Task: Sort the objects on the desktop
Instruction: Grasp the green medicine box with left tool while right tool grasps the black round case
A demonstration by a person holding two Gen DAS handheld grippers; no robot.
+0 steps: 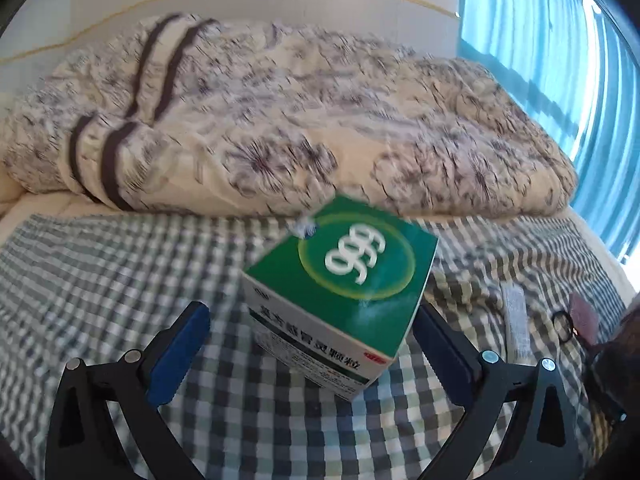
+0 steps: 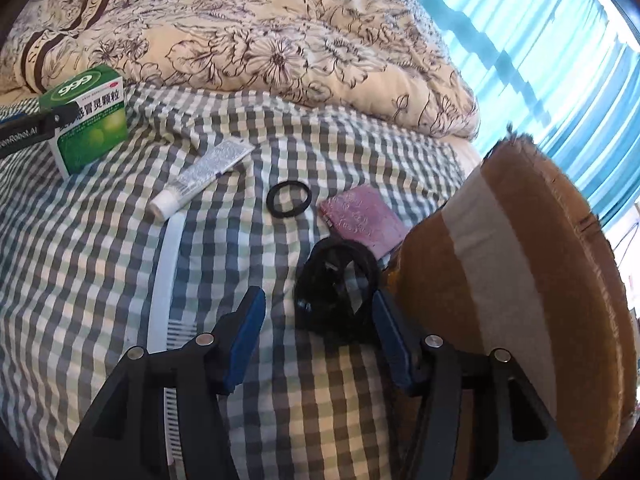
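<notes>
A green medicine box (image 1: 340,280) marked 999 lies tilted on the checked sheet (image 1: 100,280), between the fingers of my open left gripper (image 1: 312,310). Its right corner is close to the right pad; the left pad stands clear of it. In the right wrist view the same box (image 2: 90,120) is at the far left with a left finger across it. My right gripper (image 2: 318,298) is open around a black ring-shaped object (image 2: 336,280) lying on the sheet. Its right finger is close to that object.
A white tube (image 2: 200,176), a black hair band (image 2: 289,198), a pink pouch (image 2: 360,220) and a white comb (image 2: 164,280) lie on the sheet. A brown basket with a white stripe (image 2: 520,280) stands at the right. A flowered quilt (image 2: 260,40) is heaped behind.
</notes>
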